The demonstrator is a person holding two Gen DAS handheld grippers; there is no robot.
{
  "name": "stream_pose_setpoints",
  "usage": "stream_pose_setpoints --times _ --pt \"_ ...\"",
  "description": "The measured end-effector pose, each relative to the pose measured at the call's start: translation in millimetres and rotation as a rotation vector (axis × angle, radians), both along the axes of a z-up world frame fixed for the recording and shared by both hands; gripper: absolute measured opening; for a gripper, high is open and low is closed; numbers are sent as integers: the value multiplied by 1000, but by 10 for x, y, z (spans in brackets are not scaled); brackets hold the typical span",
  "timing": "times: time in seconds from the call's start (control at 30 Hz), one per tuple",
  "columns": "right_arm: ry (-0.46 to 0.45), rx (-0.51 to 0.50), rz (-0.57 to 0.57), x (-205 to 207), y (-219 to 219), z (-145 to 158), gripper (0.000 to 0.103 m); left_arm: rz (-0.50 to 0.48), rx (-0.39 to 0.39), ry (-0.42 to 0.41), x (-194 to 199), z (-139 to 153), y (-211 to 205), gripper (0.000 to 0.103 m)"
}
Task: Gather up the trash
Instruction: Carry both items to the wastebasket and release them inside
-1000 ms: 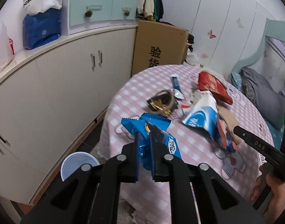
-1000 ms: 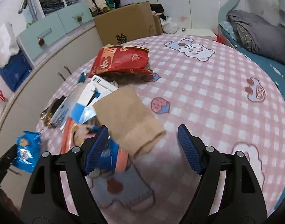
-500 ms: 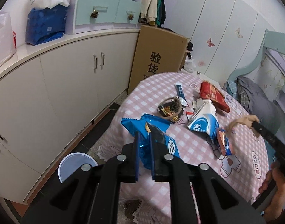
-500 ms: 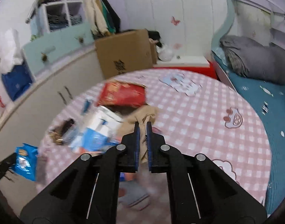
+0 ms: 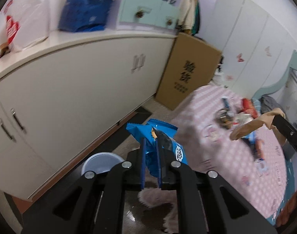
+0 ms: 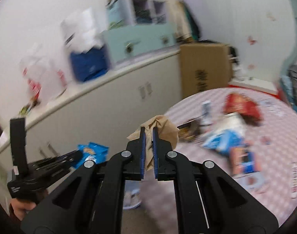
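Observation:
My left gripper (image 5: 150,144) is shut on a blue snack wrapper (image 5: 158,138) and holds it off the table, over the floor beside a white bin (image 5: 100,162). My right gripper (image 6: 148,131) is shut on a tan paper bag (image 6: 164,131), lifted above the table's left edge. In the left wrist view that tan paper bag (image 5: 251,125) hangs from the right gripper at the right. The right wrist view shows the left gripper (image 6: 78,154) with the blue wrapper (image 6: 93,152) at lower left. More trash lies on the pink checked table (image 6: 275,117): a red bag (image 6: 241,105), a blue and white bag (image 6: 224,136).
White cabinets (image 5: 70,89) run along the left with bags on the counter. A cardboard box (image 5: 187,76) leans by the table. A bed (image 6: 296,81) sits at the far right. A hand (image 6: 21,208) holds the left gripper's handle.
My right gripper shut on the tan paper bag and lifted it leftward off the table. My left gripper carried the blue wrapper away from the table toward the bin.

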State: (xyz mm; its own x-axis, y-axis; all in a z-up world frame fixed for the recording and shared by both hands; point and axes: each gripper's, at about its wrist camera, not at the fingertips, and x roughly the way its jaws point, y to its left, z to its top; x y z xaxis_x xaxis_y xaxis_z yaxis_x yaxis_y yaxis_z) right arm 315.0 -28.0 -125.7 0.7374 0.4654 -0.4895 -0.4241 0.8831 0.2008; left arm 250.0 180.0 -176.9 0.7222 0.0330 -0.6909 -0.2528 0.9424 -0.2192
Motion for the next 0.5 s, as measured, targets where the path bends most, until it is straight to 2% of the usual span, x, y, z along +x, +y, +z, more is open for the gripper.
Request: stream_pose_setpoints --times 0.1,0.3,0.4,0.5 --pt "56 -23 70 -3 379 -219 7 38 2 76 12 -264 279 9" --pt "189 -116 175 164 1123 -880 7 84 -23 209 103 -806 729 9" --pt "253 -155 200 274 1348 -1200 7 103 -27 292 243 -1124 886 9" --pt "282 -186 214 341 1497 -1422 7 104 -48 333 367 -1350 994 10"
